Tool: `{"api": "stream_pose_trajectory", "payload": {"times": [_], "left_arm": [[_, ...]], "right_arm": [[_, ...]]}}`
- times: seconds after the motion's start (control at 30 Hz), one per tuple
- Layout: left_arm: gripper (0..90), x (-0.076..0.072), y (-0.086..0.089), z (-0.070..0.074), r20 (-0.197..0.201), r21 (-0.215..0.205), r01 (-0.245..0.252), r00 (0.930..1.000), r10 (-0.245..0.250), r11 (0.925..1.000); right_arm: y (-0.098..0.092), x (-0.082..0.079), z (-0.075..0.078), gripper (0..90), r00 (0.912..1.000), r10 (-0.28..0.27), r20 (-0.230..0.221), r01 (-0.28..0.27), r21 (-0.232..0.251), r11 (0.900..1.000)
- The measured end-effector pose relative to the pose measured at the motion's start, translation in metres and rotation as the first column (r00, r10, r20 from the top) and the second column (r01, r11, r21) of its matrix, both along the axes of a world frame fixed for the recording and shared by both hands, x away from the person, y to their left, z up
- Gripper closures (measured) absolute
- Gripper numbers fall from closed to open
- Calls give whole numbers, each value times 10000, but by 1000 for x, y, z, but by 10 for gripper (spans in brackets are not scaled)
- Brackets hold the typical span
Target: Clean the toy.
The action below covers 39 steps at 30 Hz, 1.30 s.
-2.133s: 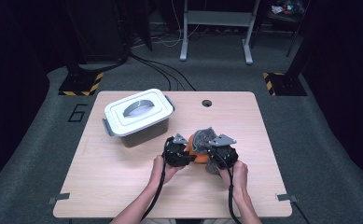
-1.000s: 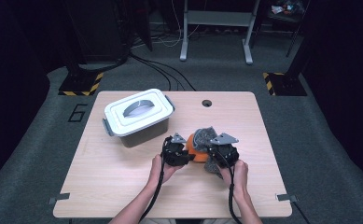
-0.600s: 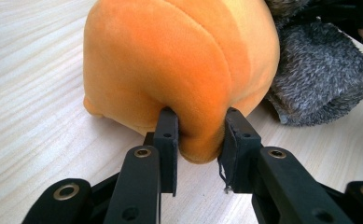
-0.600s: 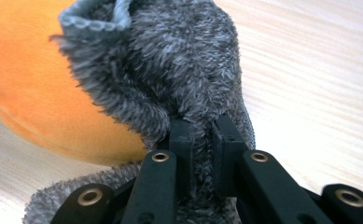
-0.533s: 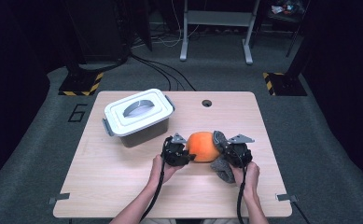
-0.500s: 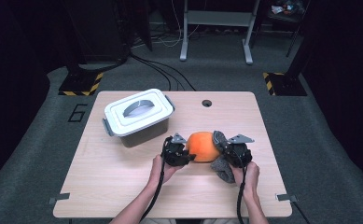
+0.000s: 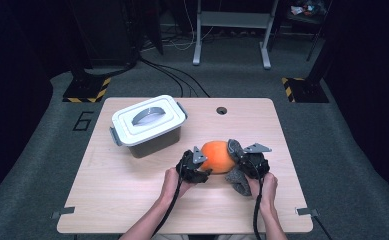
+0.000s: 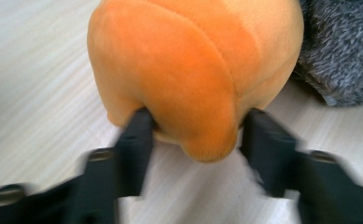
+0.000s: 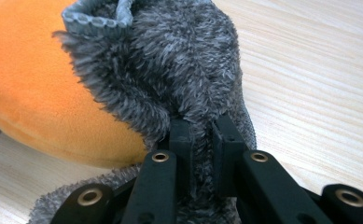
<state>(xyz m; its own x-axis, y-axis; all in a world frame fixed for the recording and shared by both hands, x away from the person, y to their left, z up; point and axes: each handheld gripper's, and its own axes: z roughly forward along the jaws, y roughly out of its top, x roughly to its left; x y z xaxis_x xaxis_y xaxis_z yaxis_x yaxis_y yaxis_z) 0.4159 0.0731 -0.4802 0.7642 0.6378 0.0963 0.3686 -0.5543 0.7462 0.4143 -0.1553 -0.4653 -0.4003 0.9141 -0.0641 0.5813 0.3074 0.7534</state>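
On the wooden table, the orange plush ball lay between the two grippers, with the grey furry sock touching its right side and partly wrapped around it. The left gripper had just been opening its jaws, and a fold of the ball sat between them, with the tips at the plush. The right gripper was closed tightly on the sock's fabric, and a lidded grey box stood behind.

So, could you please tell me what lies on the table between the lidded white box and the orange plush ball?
Nothing: in the high view, only bare wooden table separates the white box from the orange plush ball.
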Motion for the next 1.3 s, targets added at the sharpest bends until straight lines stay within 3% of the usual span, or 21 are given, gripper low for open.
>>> {"api": "stream_pose_trajectory", "payload": {"times": [0.07, 0.13, 0.27, 0.5, 0.57, 0.6, 0.7, 0.83, 0.93, 1.13, 1.3], "left_arm": [[656, 1, 1, 2, -118, -230, 10, 9999, -12, 9997], [701, 3, 4, 5, -428, -548, -95, 9991, 72, 9984], [714, 8, 7, 11, -1283, -1396, -370, 9916, 190, 9895], [711, 10, 9, 23, -2205, -2078, -797, 9748, 327, 9749], [710, 9, 7, 24, -2201, -2044, -797, 9749, 336, 9756], [709, 9, 6, 24, -2209, -2048, -806, 9747, 342, 9755], [706, 12, 9, 21, -2333, -1978, -789, 9719, 312, 9771], [705, 15, 12, 17, -2418, -2122, -901, 9696, 370, 9731], [705, 17, 14, 14, -2437, -2172, -901, 9692, 354, 9720], [701, 18, 14, 13, -2488, -2275, -870, 9681, 285, 9699], [701, 18, 14, 13, -2460, -2259, -892, 9688, 318, 9701]], "right_arm": [[-1, -1, 0, 807, 10000, 29, 40, -29, -20, 10000], [-3, -4, 2, 807, 9998, 75, 180, -77, 125, 9999], [1, -12, 12, 808, 9980, 339, 536, -351, 215, 9992], [26, -26, 36, 807, 9866, 1214, 1090, -1225, 34, 9925], [37, -30, 40, 807, 9837, 1430, 1091, -1428, -95, 9897], [41, -30, 41, 807, 9803, 1618, 1135, -1583, -386, 9866], [50, -25, 36, 807, 9829, 1575, 960, -1508, -727, 9859], [49, -19, 31, 808, 9863, 1454, 782, -1413, -558, 9884], [46, -16, 27, 809, 9883, 1320, 763, -1265, -720, 9893], [22, -8, 16, 809, 9973, 613, 406, -594, -465, 9972], [7, -4, 9, 808, 9997, 137, 208, -129, -370, 9992]]}}
